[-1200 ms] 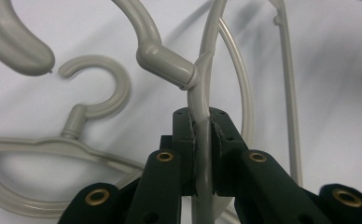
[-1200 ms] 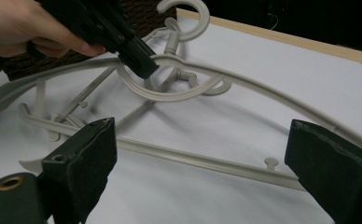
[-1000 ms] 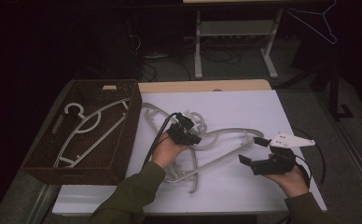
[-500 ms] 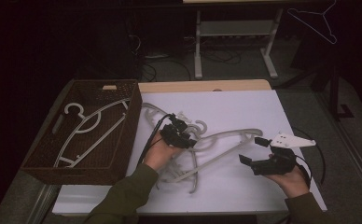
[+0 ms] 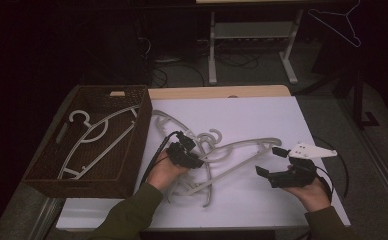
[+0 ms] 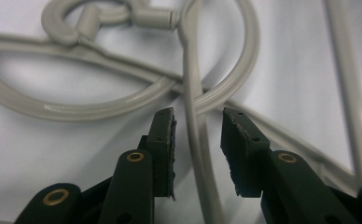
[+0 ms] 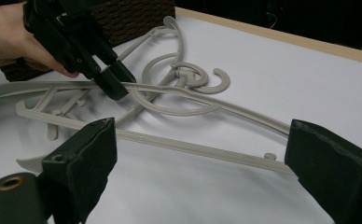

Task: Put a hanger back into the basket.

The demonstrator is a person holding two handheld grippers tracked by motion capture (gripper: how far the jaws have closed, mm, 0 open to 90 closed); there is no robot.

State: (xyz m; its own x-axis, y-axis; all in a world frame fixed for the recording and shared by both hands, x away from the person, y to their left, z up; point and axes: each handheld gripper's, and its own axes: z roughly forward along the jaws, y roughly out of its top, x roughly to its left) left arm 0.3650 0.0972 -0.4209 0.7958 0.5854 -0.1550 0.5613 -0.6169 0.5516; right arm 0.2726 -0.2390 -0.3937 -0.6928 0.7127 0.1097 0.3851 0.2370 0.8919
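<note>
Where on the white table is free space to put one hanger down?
Bare patches: the far right part of the white table, beyond the right gripper, and the near strip between both hands. Crowded: the hanger pile beside the basket, where the left gripper works.

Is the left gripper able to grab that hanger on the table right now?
Probably yes. The left gripper has its jaws open on either side of a thin bar of the hanger, with nothing between them, so closing should catch it.
</note>
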